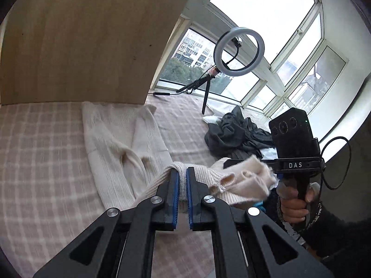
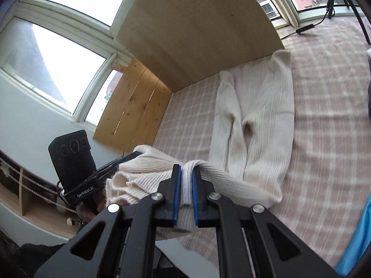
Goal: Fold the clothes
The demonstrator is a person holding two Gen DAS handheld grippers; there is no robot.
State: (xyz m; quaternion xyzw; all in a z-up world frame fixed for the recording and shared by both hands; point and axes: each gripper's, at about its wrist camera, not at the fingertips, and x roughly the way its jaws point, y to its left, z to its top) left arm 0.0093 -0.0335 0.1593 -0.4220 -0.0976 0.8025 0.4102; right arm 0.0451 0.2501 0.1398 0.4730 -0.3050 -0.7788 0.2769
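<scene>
A cream ribbed knit sweater (image 1: pixel 116 139) lies lengthwise on the pink checked bed cover (image 1: pixel 41 153), sleeves folded in over its body. It also shows in the right wrist view (image 2: pixel 255 120). My left gripper (image 1: pixel 182 173) is shut on the sweater's near hem, lifted off the bed. My right gripper (image 2: pixel 187 173) is shut on the same hem at its other corner. The hem hangs bunched between the two grippers (image 1: pixel 245 180). The right gripper's body shows in the left wrist view (image 1: pixel 294 139); the left gripper's body shows in the right wrist view (image 2: pixel 74 159).
A wooden headboard (image 1: pixel 88 41) stands at the sweater's far end. A ring light on a tripod (image 1: pixel 238 51) stands by the window. A dark crumpled garment (image 1: pixel 236 134) lies on the bed to the right. Something blue (image 2: pixel 357 238) lies at the bed's right edge.
</scene>
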